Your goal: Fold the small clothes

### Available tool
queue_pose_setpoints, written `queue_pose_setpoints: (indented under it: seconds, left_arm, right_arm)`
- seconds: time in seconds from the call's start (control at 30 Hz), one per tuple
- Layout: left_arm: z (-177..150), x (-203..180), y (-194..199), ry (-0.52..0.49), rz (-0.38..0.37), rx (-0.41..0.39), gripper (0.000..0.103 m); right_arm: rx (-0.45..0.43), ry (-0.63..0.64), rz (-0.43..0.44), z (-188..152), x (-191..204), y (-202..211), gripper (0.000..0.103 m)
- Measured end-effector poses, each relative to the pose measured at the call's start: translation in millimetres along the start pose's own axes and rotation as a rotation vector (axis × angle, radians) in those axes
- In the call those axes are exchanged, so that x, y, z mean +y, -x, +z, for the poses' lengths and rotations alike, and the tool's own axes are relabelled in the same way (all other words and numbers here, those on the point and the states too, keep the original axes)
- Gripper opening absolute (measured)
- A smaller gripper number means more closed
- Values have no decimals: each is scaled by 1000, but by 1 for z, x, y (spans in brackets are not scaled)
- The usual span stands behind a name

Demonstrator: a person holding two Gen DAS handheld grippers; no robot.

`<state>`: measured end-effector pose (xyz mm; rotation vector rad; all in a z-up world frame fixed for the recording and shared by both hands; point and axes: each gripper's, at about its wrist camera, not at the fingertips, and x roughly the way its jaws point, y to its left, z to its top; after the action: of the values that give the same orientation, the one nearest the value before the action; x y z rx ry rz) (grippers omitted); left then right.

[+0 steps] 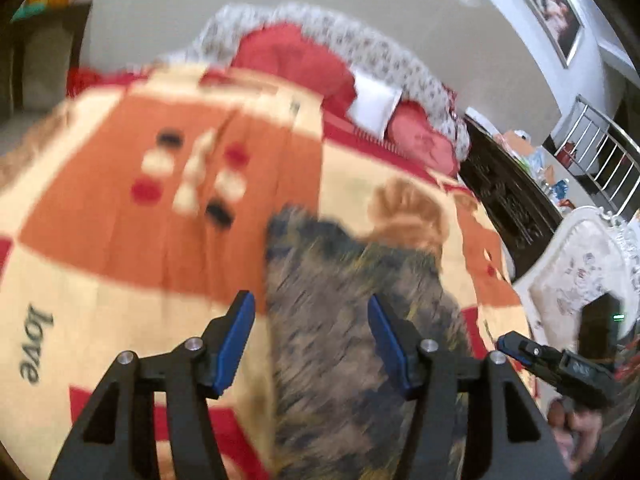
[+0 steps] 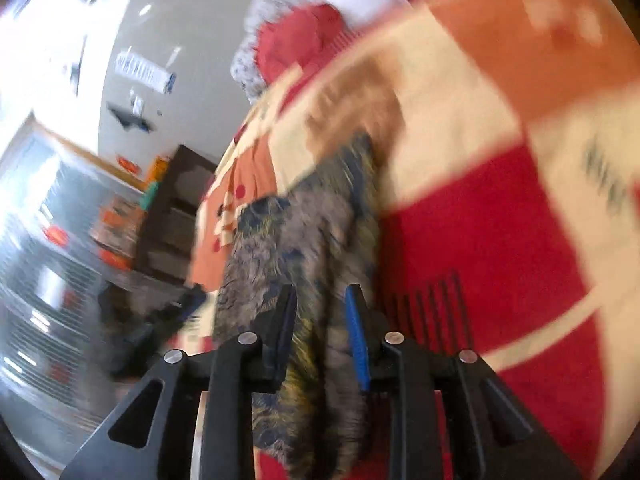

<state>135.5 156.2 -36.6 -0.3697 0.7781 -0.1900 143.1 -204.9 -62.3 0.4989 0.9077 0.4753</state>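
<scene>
Mottled grey, navy and yellow-olive cloth, the small garment (image 1: 352,312), lies in a long strip on the bed's blanket (image 1: 120,240), a patchwork of orange, cream and red squares with the word "love" printed on one cream square. Both views are smeared, so the garment's folds cannot be made out.

From the left wrist view, the left tool (image 1: 312,340) hangs over the near end of the garment with its blue-padded fingers well apart; the cloth shows between them but the pads do not press on it, and it has hold of nothing. To the garment's right, near the blanket's edge, the tip of the right tool (image 1: 520,350) shows. In its own view the right tool (image 2: 322,320) stands over the garment with its fingers fairly close together; the cloth runs between them, and whether the pads grip it cannot be told.

Beyond the garment, at the head of the bed, lie red pillows (image 1: 288,56) and a white cushion (image 1: 374,102) against a floral padded headboard (image 1: 360,44). Right of the bed stands a dark carved cabinet (image 1: 508,196) with clutter on top, then a white upholstered chair (image 1: 580,264) and a metal railing (image 1: 604,148). A framed picture (image 1: 554,14) hangs on the pale wall.
</scene>
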Motion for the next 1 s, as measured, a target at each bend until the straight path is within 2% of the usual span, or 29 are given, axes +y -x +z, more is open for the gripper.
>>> queue_pose_setpoints:
  seconds: [0.07,0.1,0.13,0.2,0.23,0.3,0.4,0.43,0.47,0.5,0.53,0.6,0.77,0.87,0.93,1.0]
  left_arm:
    - [9,-23,-11,-29,8,-21,62]
    - [12,-28,-19,-30,42,-16,61]
    - [16,-34,-32,-29,87,4,61]
    - [22,-37,-56,-11,143,47,59]
    - [25,-36,-68,-10,178,56,59]
    - [29,-30,-84,4,212,66,59]
    - [30,-14,-107,9,265,62,60]
    - [26,-5,-116,29,265,82,61]
    - [21,4,-122,57,251,102,65]
    - [13,19,-127,111,197,105,66]
    - [12,28,-123,154,142,66,67]
    - [11,34,-125,181,116,57,67]
    - [12,22,-132,129,179,67,69]
    - [13,21,-131,132,174,71,70]
    - [15,17,-133,114,182,92,74]
    - [17,10,-135,80,191,116,81]
  right_arm:
    - [-63,81,-96,-1,36,-4,28]
    - [-92,103,-130,0,50,-8,26]
    - [-104,141,-179,1,71,-21,22]
    - [-79,188,-263,2,86,-49,13]
    - [-53,203,-289,5,87,-64,10]
    - [-41,236,-363,10,79,-83,10]
    - [52,253,-395,18,44,-114,9]
    - [65,252,-412,19,35,-120,5]
    - [72,241,-404,19,27,-122,3]
    - [55,217,-364,18,16,-122,0]
    - [44,217,-349,17,12,-119,0]
    - [14,235,-325,9,7,-115,0]
    - [17,190,-272,12,-5,-112,0]
    - [23,195,-277,12,1,-113,0]
    - [52,186,-271,18,5,-106,0]
    - [24,202,-280,19,18,-87,0]
